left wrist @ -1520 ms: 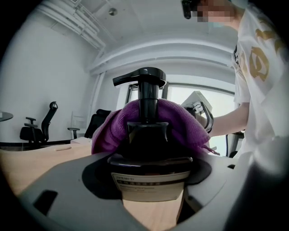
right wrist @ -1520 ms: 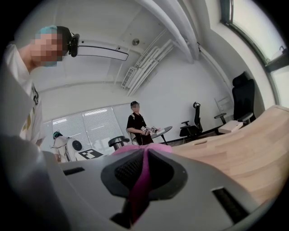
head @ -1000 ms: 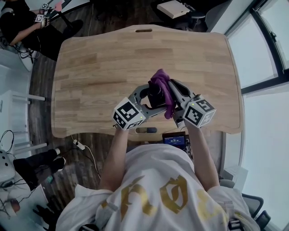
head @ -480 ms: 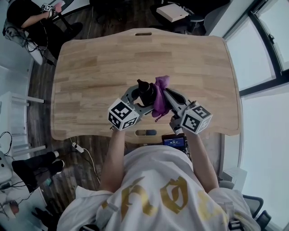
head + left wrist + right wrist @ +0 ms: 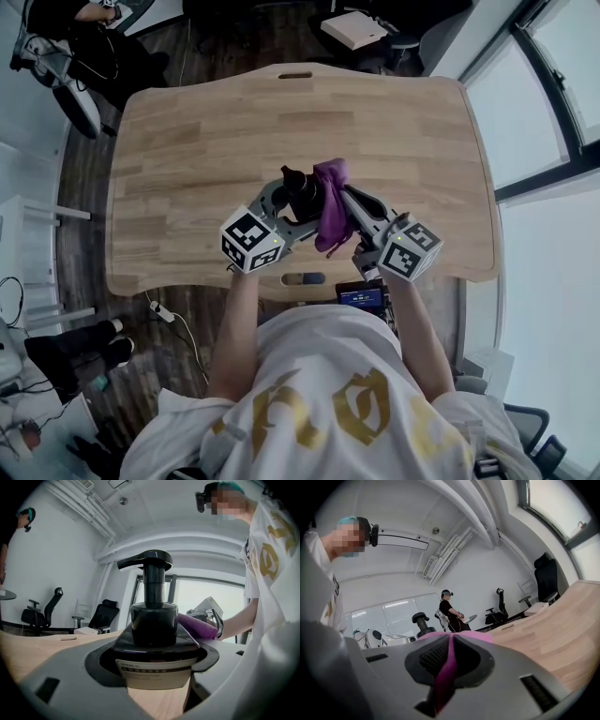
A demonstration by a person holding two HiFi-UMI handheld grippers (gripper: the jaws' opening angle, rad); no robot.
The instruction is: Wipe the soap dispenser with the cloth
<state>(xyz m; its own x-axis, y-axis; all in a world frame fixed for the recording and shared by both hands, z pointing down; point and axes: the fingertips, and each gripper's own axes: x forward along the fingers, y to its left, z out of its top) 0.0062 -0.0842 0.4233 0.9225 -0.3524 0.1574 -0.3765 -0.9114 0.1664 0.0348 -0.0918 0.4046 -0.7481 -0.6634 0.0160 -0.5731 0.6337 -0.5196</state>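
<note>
Wiping over the bench (image 5: 187, 141): left gripper (image 5: 292, 208) jaws clamp the dispenser (image 5: 153, 625); right gripper (image 5: 450, 653) jaws pinch the cloth (image 5: 330, 199) beside it. Risk: sideways wiping pressure may twist the dispenser loose.

Black pump-top soap dispenser (image 5: 302, 191) (image 5: 153, 620), pale label, upright over the near middle of the wooden table (image 5: 206, 141). Purple cloth (image 5: 330, 204) (image 5: 198, 626) (image 5: 448, 666), bunched and hanging, touches its side facing the table's right edge.
</note>
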